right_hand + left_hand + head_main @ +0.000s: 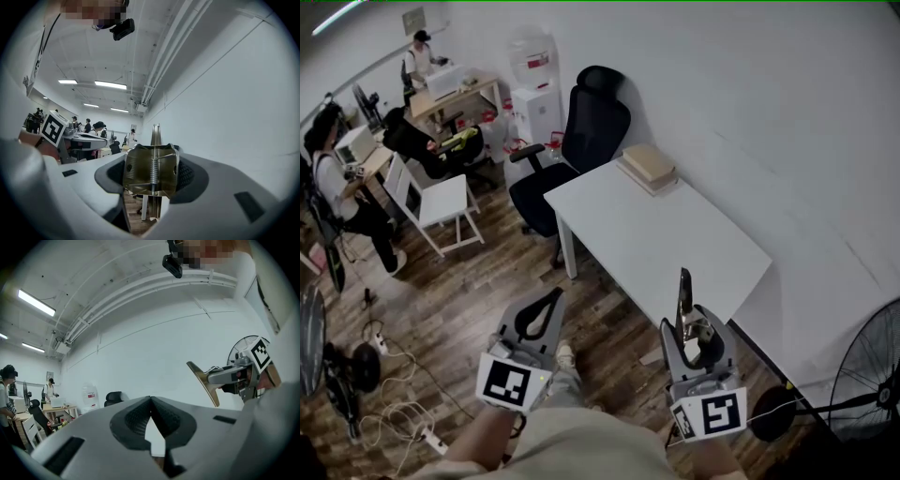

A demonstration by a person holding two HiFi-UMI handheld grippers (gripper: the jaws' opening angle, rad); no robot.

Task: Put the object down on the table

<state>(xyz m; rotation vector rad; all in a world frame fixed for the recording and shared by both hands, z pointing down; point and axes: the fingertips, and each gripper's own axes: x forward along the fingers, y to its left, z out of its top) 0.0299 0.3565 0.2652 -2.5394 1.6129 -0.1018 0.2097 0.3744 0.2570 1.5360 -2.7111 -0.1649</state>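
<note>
Where table (pixel 656 234) ends, claw (pixel 698 339) holds clip (pixel 684 292).

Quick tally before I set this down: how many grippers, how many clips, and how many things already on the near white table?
Grippers: 2, the left gripper shut on nothing, the right gripper gripping
Clips: 1, the metal clip in the right gripper's jaws
Things on the white table: 1, a tan stack at its far corner
Total: 4
</note>
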